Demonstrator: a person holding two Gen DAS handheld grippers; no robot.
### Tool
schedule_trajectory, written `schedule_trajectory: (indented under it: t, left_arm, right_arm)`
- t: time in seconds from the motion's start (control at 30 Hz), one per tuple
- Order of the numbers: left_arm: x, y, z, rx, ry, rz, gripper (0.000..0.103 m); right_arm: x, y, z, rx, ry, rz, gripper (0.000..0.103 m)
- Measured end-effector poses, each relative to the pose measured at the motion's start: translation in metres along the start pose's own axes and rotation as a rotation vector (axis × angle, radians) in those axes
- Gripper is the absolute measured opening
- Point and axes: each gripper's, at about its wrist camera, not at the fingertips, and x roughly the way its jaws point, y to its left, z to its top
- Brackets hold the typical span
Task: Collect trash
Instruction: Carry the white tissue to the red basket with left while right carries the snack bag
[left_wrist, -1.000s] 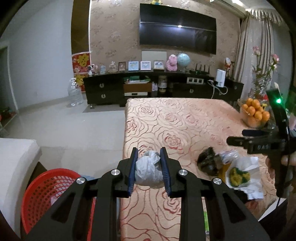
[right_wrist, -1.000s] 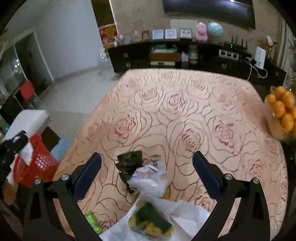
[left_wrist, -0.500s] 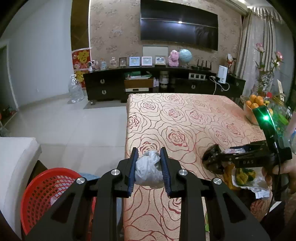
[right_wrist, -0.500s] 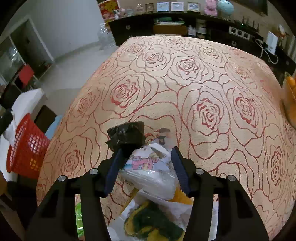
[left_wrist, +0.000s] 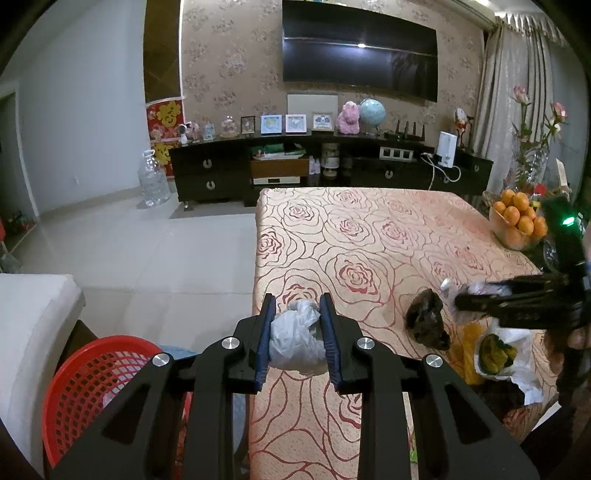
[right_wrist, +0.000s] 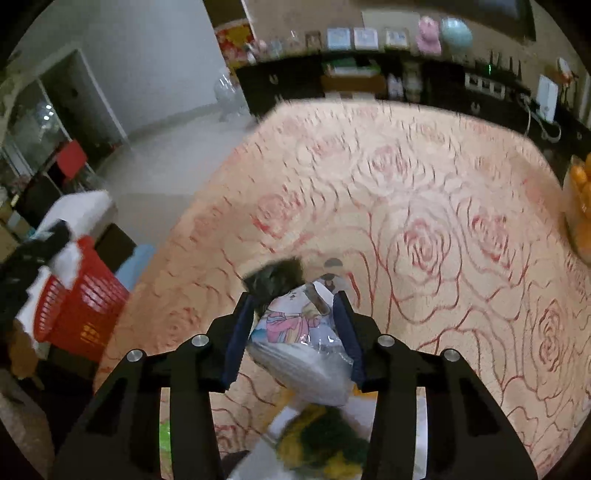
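My left gripper (left_wrist: 297, 321) is shut on a crumpled white plastic wad (left_wrist: 295, 339), held over the table's left edge, right of the red basket (left_wrist: 96, 387). My right gripper (right_wrist: 295, 314) is shut on a clear plastic wrapper with a cartoon print (right_wrist: 299, 343), just above the rose-patterned tablecloth (right_wrist: 406, 206); it also shows in the left wrist view (left_wrist: 476, 295). A black crumpled bag (right_wrist: 275, 277) lies touching the wrapper's far side. A green-and-yellow scrap on white paper (right_wrist: 321, 443) lies below it. The red basket (right_wrist: 77, 299) stands left of the table.
A bowl of oranges (left_wrist: 519, 225) stands at the table's right edge, with a flower vase (left_wrist: 532, 162) behind. A white sofa arm (left_wrist: 33, 325) is left of the basket. A dark TV cabinet (left_wrist: 295, 173) and water jug (left_wrist: 153, 181) stand across the tiled floor.
My right gripper came down over the printed wrapper, shut on it and has lifted it a little. My left gripper still holds the white wad with little movement.
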Motion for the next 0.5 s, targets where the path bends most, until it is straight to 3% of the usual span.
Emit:
schedule_trajectory:
  t: [0.23, 0.5]
  left_arm:
    - [-0.006, 0.001, 0.002, 0.000, -0.022, 0.000, 0.024]
    - [-0.019, 0.013, -0.003, -0.034, -0.044, 0.005, 0.024]
  right_arm:
    - [-0.030, 0.017, 0.008, -0.041, -0.126, 0.041, 0.044]
    - [-0.039, 0.030, 0.007, -0.064, -0.159, 0.043, 0.044]
